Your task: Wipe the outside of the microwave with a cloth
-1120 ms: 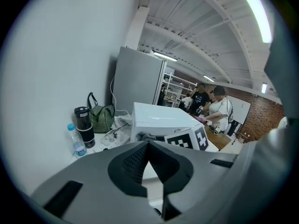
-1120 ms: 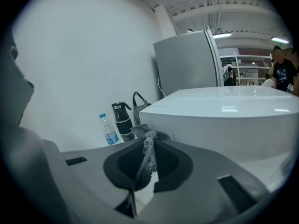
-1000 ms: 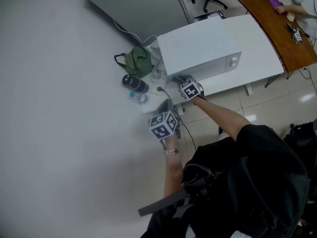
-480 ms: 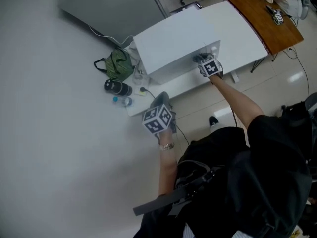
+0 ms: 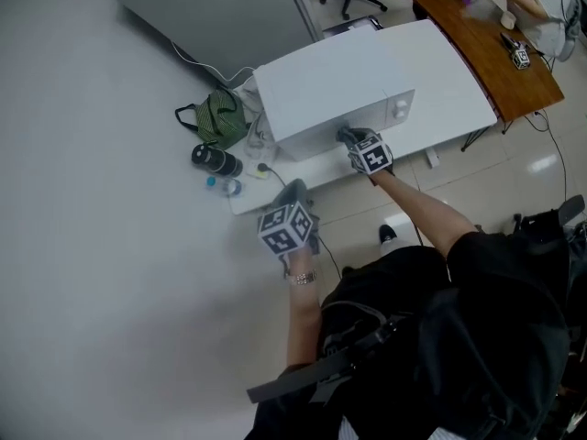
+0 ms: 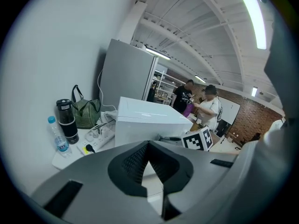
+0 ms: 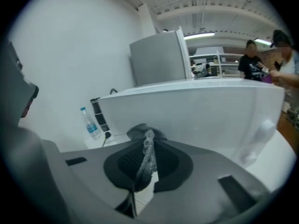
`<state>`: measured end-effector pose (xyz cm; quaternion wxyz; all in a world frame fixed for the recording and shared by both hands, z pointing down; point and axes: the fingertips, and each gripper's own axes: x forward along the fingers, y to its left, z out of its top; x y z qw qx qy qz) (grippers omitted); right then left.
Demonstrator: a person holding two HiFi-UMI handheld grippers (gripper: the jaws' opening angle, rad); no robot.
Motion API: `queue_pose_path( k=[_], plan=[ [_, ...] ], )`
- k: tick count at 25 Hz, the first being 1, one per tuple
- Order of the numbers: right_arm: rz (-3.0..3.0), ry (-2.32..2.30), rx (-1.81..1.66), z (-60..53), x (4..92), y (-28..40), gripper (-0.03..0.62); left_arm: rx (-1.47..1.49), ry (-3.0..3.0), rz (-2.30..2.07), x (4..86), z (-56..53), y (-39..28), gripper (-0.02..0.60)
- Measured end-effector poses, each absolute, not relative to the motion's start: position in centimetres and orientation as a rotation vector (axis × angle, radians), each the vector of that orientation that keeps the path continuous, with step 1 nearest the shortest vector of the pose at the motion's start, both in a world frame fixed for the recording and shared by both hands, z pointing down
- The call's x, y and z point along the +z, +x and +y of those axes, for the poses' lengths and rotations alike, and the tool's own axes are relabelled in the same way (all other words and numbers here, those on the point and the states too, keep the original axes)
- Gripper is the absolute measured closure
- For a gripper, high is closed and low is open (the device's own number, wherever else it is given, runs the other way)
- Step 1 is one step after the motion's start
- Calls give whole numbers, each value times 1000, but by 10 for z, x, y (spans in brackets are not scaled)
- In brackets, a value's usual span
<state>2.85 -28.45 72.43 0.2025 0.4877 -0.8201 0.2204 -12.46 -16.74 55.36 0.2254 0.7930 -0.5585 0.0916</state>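
Note:
A white microwave (image 5: pixel 339 85) stands on a white table (image 5: pixel 463 94); it also fills the right gripper view (image 7: pixel 196 113) and shows in the left gripper view (image 6: pixel 145 122). My right gripper (image 5: pixel 353 142) is at the microwave's front face, shut on a grey cloth (image 7: pixel 145 155) pinched between its jaws, with the cloth's tuft against the front. My left gripper (image 5: pixel 295 195) hangs off the table's near left corner, away from the microwave, jaws shut with nothing in them (image 6: pixel 148 164).
Left of the microwave lie a green bag (image 5: pixel 220 115), a black flask (image 5: pixel 215 160), a small water bottle (image 5: pixel 229 187) and a power strip with cables (image 6: pixel 100 132). A grey cabinet (image 5: pixel 211 7) stands behind. A brown desk (image 5: pixel 486 44) and people are at the far right.
My right gripper with the cloth has slid left along the microwave's front from near the control knobs toward the middle. The left gripper has stayed about where it was.

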Motion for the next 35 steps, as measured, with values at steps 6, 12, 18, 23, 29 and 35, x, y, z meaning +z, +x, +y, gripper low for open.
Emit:
queue_pose_path(
  k=[6,12,18,23,29,35],
  plan=[
    [-2387,1047,573,-281,739,-124,559,239,2086,-1671,550,-146,-165,588],
    [-2328,1035,562,-294,756,-135,559,240,1972,-1756,559,-127,-199,588],
    [-2280,1059,516,-303,773,-58,559,241,1996,-1697,572,-136,-186,588],
    [-2143,1230,564,-309,786,53,559,257,2090,-1575,576,-154,-133,588],
    [-2060,1376,591,-319,778,144,559,278,2196,-1461,569,-185,-69,588],
    [-2038,1453,668,-311,772,181,559,306,2272,-1405,555,-197,-11,588]
  ],
)
